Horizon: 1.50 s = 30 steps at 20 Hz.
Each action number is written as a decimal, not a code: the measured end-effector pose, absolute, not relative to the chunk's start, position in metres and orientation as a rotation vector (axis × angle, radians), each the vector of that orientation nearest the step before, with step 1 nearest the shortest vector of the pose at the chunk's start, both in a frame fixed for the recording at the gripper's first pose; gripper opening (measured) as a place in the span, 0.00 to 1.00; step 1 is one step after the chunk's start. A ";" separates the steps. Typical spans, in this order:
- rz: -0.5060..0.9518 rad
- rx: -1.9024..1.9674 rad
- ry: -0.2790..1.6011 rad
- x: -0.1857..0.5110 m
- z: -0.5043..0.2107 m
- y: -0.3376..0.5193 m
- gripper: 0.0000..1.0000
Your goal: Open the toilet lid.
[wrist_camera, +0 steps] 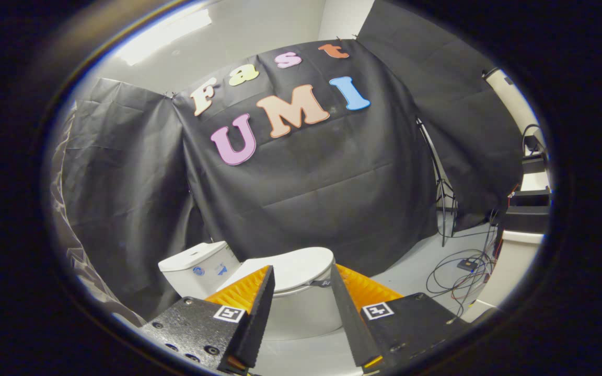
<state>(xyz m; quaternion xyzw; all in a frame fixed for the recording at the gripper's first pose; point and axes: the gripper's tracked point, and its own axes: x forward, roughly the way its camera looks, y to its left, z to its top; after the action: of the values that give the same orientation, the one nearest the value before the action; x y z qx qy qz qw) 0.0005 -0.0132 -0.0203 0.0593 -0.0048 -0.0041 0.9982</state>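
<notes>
A white toilet stands on the floor against the black cloth wall, its lid (293, 269) lying flat and closed over the bowl (301, 313). The tank (196, 269) is behind it to the left. My gripper (302, 274) is open, with nothing between its fingers. The lid's front edge shows in the gap between the fingertips and just beyond them. I cannot tell whether either finger touches the lid.
A light stand (439, 193) rises at the right of the cloth wall. Loose cables and a small box (465, 263) lie on the pale floor to the right of the toilet. A white cabinet (512, 261) with dark gear stands at the far right.
</notes>
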 end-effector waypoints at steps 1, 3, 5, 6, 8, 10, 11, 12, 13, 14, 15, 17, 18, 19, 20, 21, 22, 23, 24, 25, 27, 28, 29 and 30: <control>-0.008 0.119 -0.013 0.000 -0.021 -0.013 0.67; -0.010 0.121 -0.016 0.000 -0.020 -0.014 0.67; -0.010 0.125 -0.017 0.000 -0.020 -0.014 0.67; -0.010 0.128 -0.016 0.000 -0.019 -0.014 0.67; -0.013 0.137 -0.014 0.001 -0.021 -0.014 0.67; -0.035 0.154 -0.012 0.002 -0.020 -0.018 0.67; -0.054 0.170 -0.009 0.005 -0.019 -0.021 0.67; -0.060 0.195 -0.014 0.011 -0.017 -0.027 0.67; -0.063 0.223 -0.025 0.020 -0.011 -0.035 0.65; -0.075 0.255 -0.037 0.029 -0.010 -0.040 0.64; -0.080 0.298 -0.059 0.038 -0.007 -0.045 0.63; -0.075 0.414 -0.113 0.059 -0.002 -0.049 0.63; -0.074 0.476 -0.136 0.069 -0.001 -0.051 0.63; -0.073 0.529 -0.153 0.082 -0.001 -0.053 0.63; -0.073 0.579 -0.159 0.094 -0.003 -0.053 0.63; -0.075 0.625 -0.155 0.106 -0.013 -0.053 0.63; -0.079 0.668 -0.140 0.118 -0.025 -0.050 0.62; -0.076 0.706 -0.113 0.128 -0.040 -0.046 0.63; -0.073 0.742 -0.080 0.139 -0.054 -0.042 0.63; -0.071 0.775 -0.042 0.150 -0.068 -0.038 0.63; -0.071 0.845 0.029 0.171 -0.095 -0.033 0.63; -0.071 0.884 0.056 0.179 -0.108 -0.032 0.63; -0.072 0.924 0.078 0.191 -0.118 -0.029 0.63; -0.075 0.961 0.094 0.202 -0.127 -0.030 0.63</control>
<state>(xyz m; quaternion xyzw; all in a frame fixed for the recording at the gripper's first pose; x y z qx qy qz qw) 0.2019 -0.0297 -0.1272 0.4620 0.0451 -0.0359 0.8850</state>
